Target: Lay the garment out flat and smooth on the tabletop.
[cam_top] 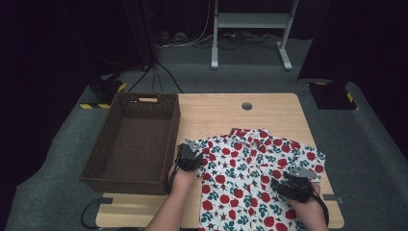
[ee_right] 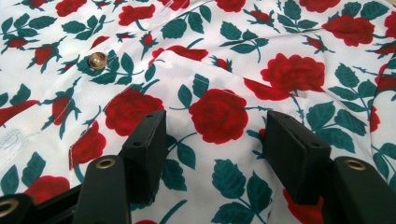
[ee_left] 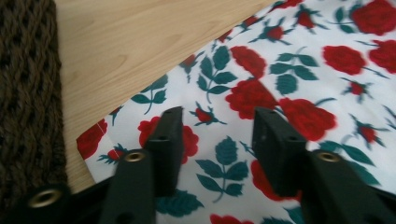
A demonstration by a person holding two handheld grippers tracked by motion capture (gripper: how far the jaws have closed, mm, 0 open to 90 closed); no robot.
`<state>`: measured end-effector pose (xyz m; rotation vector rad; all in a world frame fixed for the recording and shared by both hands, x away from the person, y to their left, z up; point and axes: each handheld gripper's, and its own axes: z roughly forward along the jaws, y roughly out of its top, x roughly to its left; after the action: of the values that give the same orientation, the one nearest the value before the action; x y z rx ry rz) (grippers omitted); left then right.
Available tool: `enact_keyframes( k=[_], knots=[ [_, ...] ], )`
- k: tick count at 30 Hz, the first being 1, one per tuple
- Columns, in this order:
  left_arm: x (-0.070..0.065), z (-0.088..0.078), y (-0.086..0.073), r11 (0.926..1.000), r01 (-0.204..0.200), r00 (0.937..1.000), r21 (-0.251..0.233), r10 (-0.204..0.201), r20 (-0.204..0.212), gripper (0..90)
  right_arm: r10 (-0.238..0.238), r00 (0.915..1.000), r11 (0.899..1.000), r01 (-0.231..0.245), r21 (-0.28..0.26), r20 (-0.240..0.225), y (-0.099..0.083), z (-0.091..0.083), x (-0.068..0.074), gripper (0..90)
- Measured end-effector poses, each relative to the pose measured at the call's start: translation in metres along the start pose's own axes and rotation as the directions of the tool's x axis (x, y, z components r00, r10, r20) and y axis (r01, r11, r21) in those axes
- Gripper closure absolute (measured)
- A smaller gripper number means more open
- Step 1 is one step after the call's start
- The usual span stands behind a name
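A white shirt (cam_top: 250,178) printed with red roses and green leaves lies spread on the near right part of the wooden table (cam_top: 216,113). My left gripper (cam_top: 194,147) rests at the shirt's left edge, beside the basket. In the left gripper view its jaws (ee_left: 217,121) stand apart over flat fabric (ee_left: 280,70), close to the hem, with nothing pinched. My right gripper (cam_top: 284,185) sits on the shirt's right side. Its jaws (ee_right: 215,123) are also apart, just above the cloth (ee_right: 219,46), near a pocket seam and a small button (ee_right: 97,60).
A dark brown woven basket (cam_top: 134,139) stands on the table's left side, and its wall (ee_left: 28,93) is close to my left gripper. A round cable hole (cam_top: 247,106) is in the far tabletop. Beyond the table are a white desk frame (cam_top: 250,29) and floor cables.
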<state>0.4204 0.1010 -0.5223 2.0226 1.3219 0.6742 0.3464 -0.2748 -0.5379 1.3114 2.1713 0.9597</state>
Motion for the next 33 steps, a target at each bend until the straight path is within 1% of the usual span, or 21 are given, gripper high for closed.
enact_keyframes(
  k=[1, 3, 4, 5, 6, 8, 9, 11, 12, 14, 15, 16, 17, 18, 20, 21, 23, 26, 30, 33],
  knots=[
    [0.0, 0.002, 0.001, 0.9999, -0.012, 0.9997, 0.003, 0.012, -0.02, 48.1, 0.0, 1.0, 1.0, 0.0, -0.001, 0.001, 0.0, 0.0, 0.0, 40.1],
    [0.0, 0.006, 0.002, 0.9997, -0.016, 0.9986, 0.016, 0.017, -0.051, 39.1, -0.001, 1.0, 1.0, 0.001, -0.003, 0.0, 0.0, 0.0, 0.0, 40.1],
    [0.002, 0.008, 0.002, 0.9996, -0.005, 0.9978, 0.026, 0.007, -0.066, 33.8, -0.001, 1.0, 1.0, 0.001, -0.005, -0.001, 0.0, 0.0, 0.0, 40.1],
    [0.003, 0.01, 0.001, 0.9994, 0.013, 0.9975, 0.032, -0.011, -0.07, 28.7, -0.001, 1.0, 1.0, 0.001, -0.005, -0.001, 0.0, 0.0, 0.0, 40.1],
    [0.005, 0.011, 0.001, 0.9987, 0.026, 0.9975, 0.044, -0.023, -0.068, 26.3, -0.002, 1.0, 1.0, 0.001, -0.005, -0.002, 0.0, 0.0, 0.0, 40.1],
    [0.007, 0.013, -0.001, 0.9979, 0.03, 0.9964, 0.057, -0.025, -0.081, 23.4, -0.003, 1.0, 1.0, 0.003, -0.005, -0.003, 0.0, 0.0, 0.0, 40.1],
    [0.007, 0.014, -0.001, 0.9976, 0.039, 0.9964, 0.057, -0.034, -0.078, 21.9, -0.003, 1.0, 1.0, 0.003, -0.006, -0.003, 0.0, 0.0, 0.0, 40.1],
    [0.007, 0.014, -0.001, 0.9971, 0.049, 0.9965, 0.059, -0.045, -0.07, 21.9, -0.002, 1.0, 1.0, 0.002, -0.006, -0.004, -0.001, 0.0, 0.0, 40.1],
    [0.008, 0.015, -0.002, 0.9955, 0.072, 0.9962, 0.062, -0.068, -0.054, 22.0, -0.003, 1.0, 1.0, 0.003, -0.006, -0.005, 0.0, 0.0, 0.0, 40.1],
    [0.011, 0.015, -0.003, 0.9906, 0.121, 0.9925, 0.064, -0.119, -0.026, 22.6, -0.004, 1.0, 1.0, 0.004, -0.005, -0.004, 0.0, 0.0, 0.0, 40.1],
    [0.011, 0.016, -0.004, 0.9905, 0.125, 0.9921, 0.058, -0.124, -0.023, 23.0, -0.003, 1.0, 1.0, 0.003, -0.005, -0.004, 0.0, 0.0, 0.0, 40.1],
    [0.011, 0.016, -0.004, 0.9912, 0.12, 0.9927, 0.055, -0.119, -0.019, 23.4, -0.003, 1.0, 1.0, 0.003, -0.005, -0.003, 0.0, 0.0, 0.0, 40.1],
    [0.011, 0.015, -0.004, 0.992, 0.116, 0.9933, 0.05, -0.115, -0.011, 25.4, -0.003, 1.0, 1.0, 0.003, -0.005, -0.003, 0.0, 0.0, 0.0, 40.1],
    [0.01, 0.015, -0.004, 0.9927, 0.112, 0.9938, 0.047, -0.111, -0.005, 29.5, -0.004, 1.0, 1.0, 0.004, -0.006, -0.003, 0.0, 0.0, 0.0, 40.1],
    [0.01, 0.014, -0.004, 0.9919, 0.12, 0.9927, 0.039, -0.121, 0.0, 35.8, -0.003, 1.0, 1.0, 0.003, -0.006, -0.003, 0.0, 0.0, 0.0, 40.1],
    [0.009, 0.014, -0.003, 0.9925, 0.116, 0.9933, 0.039, -0.116, 0.001, 38.5, -0.004, 1.0, 1.0, 0.004, -0.006, -0.002, 0.0, 0.0, 0.0, 40.0],
    [0.007, 0.013, -0.003, 0.9947, 0.097, 0.9951, 0.035, -0.098, 0.013, 51.1, -0.002, 1.0, 1.0, 0.002, -0.006, -0.002, 0.0, 0.0, 0.0, 40.0],
    [0.005, 0.013, -0.003, 0.9947, 0.099, 0.9949, 0.026, -0.099, 0.017, 61.6, 0.001, 1.0, 1.0, -0.001, -0.007, 0.001, 0.0, 0.001, 0.001, 40.0],
    [0.002, 0.012, -0.002, 0.9953, 0.091, 0.9955, 0.031, -0.092, 0.021, 74.4, -0.003, 1.0, 1.0, 0.003, -0.01, -0.001, 0.0, 0.001, 0.001, 40.0],
    [0.0, 0.011, -0.001, 0.9972, 0.067, 0.9975, 0.034, -0.068, 0.019, 81.4, -0.005, 1.0, 1.0, 0.005, -0.011, -0.002, 0.0, 0.002, 0.001, 40.0]
  ],
)
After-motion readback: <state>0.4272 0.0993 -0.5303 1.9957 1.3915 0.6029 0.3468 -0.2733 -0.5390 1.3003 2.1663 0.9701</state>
